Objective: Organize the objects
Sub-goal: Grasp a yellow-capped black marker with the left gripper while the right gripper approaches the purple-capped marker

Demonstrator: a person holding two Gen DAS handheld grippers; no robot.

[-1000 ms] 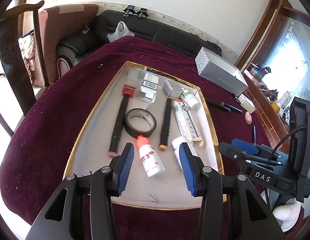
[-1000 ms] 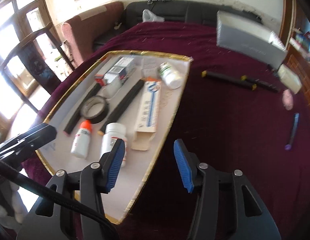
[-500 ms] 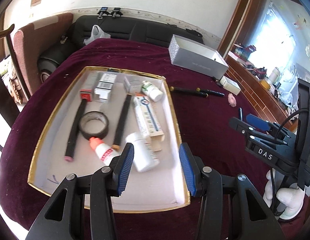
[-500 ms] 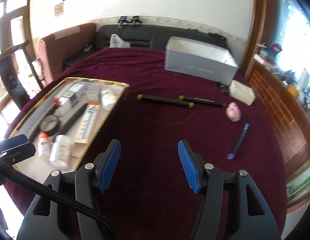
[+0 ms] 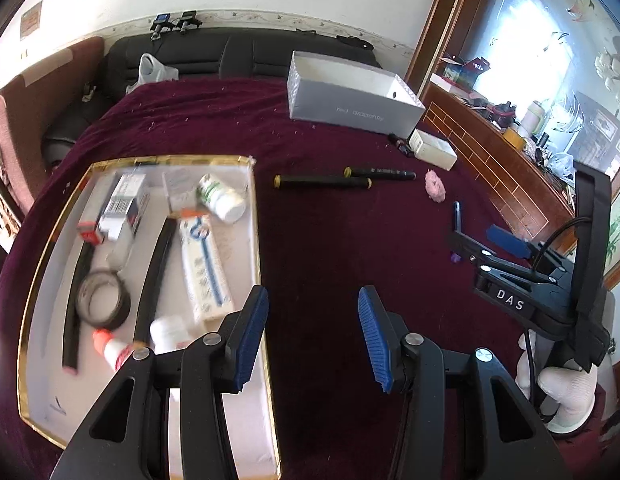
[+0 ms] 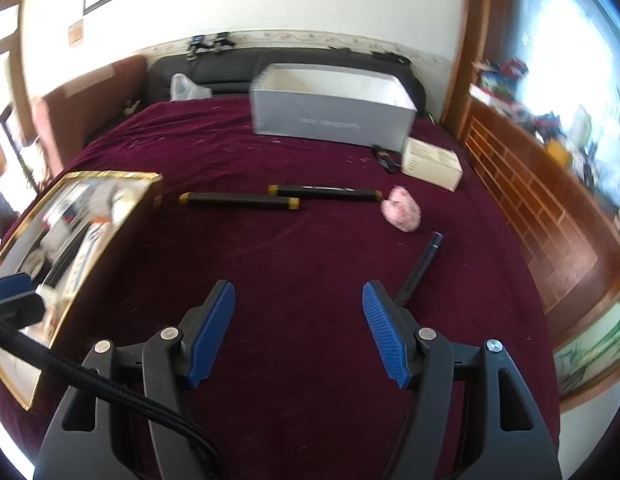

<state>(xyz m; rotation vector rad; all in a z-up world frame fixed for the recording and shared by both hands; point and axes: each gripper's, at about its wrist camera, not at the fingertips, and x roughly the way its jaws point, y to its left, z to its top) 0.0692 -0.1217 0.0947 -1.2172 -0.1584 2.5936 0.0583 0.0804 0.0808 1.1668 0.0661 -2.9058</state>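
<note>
Both grippers hang empty — the left gripper (image 5: 312, 336) with jaws partly spread, the right gripper (image 6: 297, 330) with jaws opening over the maroon velvet worktop (image 6: 310, 248). The slim dark blue pen (image 6: 420, 266) lies just beside the right jaw — a hasty close could flick it away, likely toward the fluffy pink pom-pom (image 6: 402, 214).

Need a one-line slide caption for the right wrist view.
Right gripper, empty, jaws opening above a maroon tablecloth, facing two black markers, a pink fuzzy toy and a blue pen.

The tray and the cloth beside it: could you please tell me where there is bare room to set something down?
On the tray, only the near strip is bare, in front of the tape roll and dropper bottle; the rest is crowded. The maroon cloth is free between the tray, the two black markers and the blue pen.
</note>
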